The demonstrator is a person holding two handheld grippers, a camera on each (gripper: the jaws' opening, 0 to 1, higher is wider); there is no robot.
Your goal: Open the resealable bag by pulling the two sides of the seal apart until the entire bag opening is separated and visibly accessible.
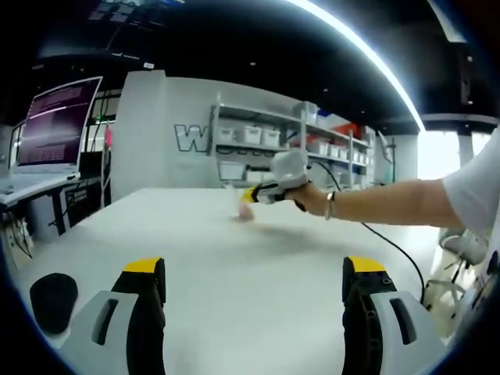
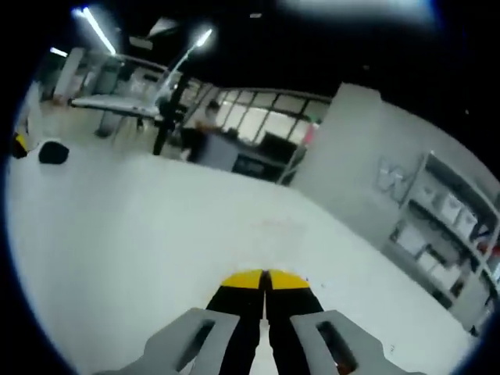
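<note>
Left gripper (image 1: 254, 291) wide open above white table (image 1: 234, 258); right gripper (image 1: 251, 194) far across table with jaws shut, apparently pinching small pale bag (image 1: 245, 209), blurred; best to bring left in low and grip opposite seal edge.

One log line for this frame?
left gripper: open, over table | right gripper: shut, by pinkish item | item: blurred, possibly the bag

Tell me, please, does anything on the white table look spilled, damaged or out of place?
Nothing stands out. The white table shows no spill or damage. The right gripper, jaws together, is at a small blurred pinkish object, too blurred to judge. A black round object sits near the table edge, undisturbed.
</note>
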